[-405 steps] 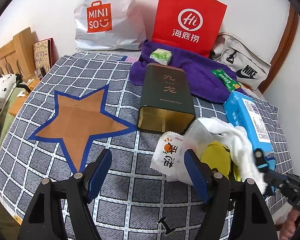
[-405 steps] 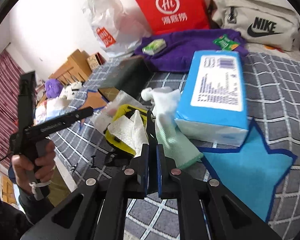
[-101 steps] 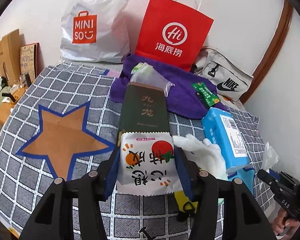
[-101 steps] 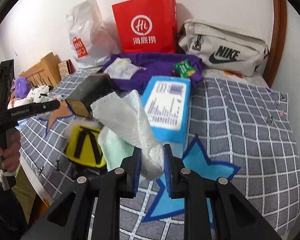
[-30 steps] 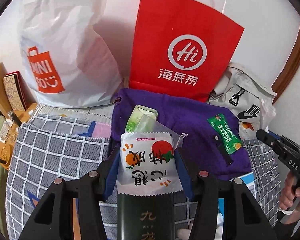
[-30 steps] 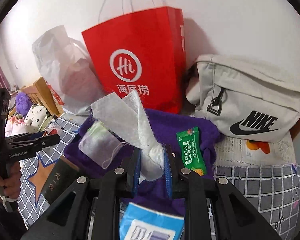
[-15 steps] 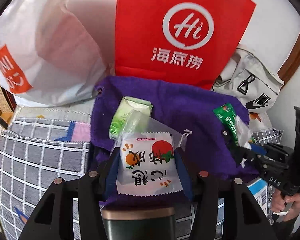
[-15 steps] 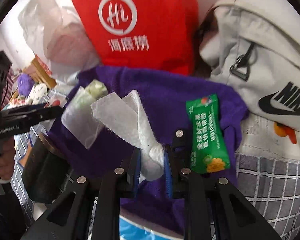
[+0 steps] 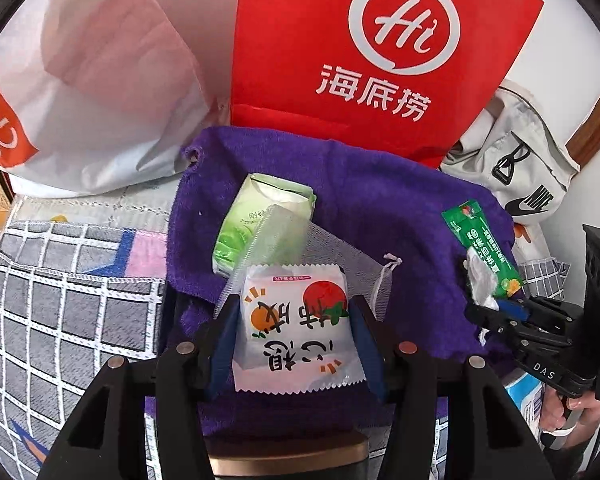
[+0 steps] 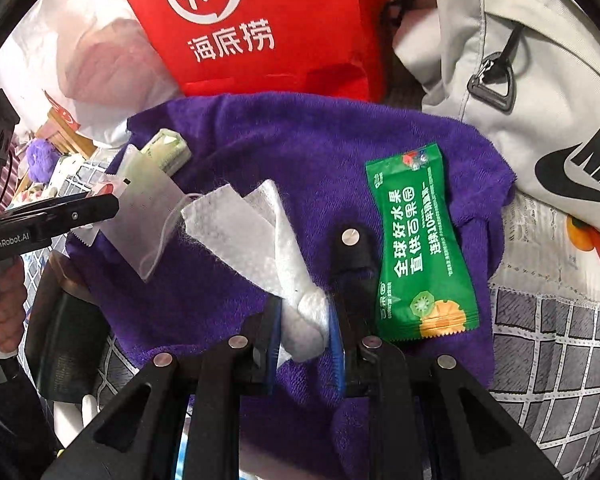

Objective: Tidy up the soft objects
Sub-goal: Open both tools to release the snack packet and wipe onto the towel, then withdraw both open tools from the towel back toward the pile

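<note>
My left gripper (image 9: 296, 340) is shut on a white snack packet (image 9: 296, 328) printed with oranges, held over the front of a purple towel (image 9: 380, 200). On that towel lie a light green tissue pack (image 9: 260, 212), a clear mesh pouch (image 9: 296, 236) and a green fruit sachet (image 9: 484, 248). My right gripper (image 10: 302, 332) is shut on a crumpled white paper towel (image 10: 260, 232) just above the purple towel (image 10: 300, 140), left of the green fruit sachet (image 10: 420, 248). The right gripper shows at the right edge of the left wrist view, the left one at the left edge of the right wrist view.
A red paper bag (image 9: 380, 52) and a white plastic shopping bag (image 9: 80, 92) stand against the wall behind the towel. A grey Nike bag (image 10: 520, 80) lies at the right. A dark green tin (image 9: 288, 460) lies below my left gripper. The grey checked bedspread (image 9: 60, 312) spreads left.
Both grippers have sunk toward the purple towel, which now fills more of each view. Each keeps its hold: the snack packet in the left, the paper towel in the right.
</note>
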